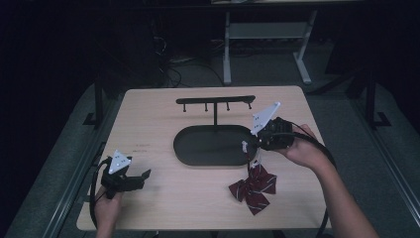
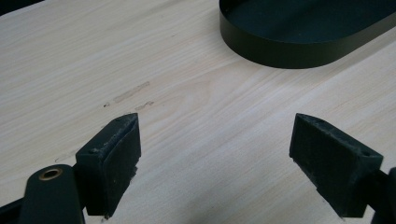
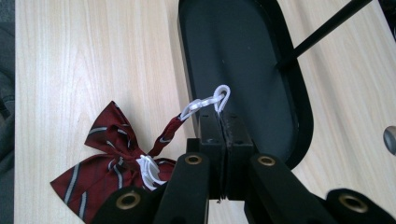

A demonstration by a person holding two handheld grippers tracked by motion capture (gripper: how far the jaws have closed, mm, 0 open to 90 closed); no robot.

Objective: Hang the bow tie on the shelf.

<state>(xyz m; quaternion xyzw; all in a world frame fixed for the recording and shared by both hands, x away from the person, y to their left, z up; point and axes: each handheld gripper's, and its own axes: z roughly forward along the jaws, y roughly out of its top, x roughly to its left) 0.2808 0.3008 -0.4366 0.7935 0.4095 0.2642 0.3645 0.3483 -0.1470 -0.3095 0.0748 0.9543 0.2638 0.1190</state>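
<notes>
One tool point(image 3: 222, 122) pinches bow tie point(image 3: 105, 161) clasp point(image 3: 219, 97).

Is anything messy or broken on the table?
Nothing looks broken. The one odd bit: the red striped bow tie droops half off the table, hanging by its white clip from the right tongs, not on the hook stand. The left tongs wait open.
</notes>
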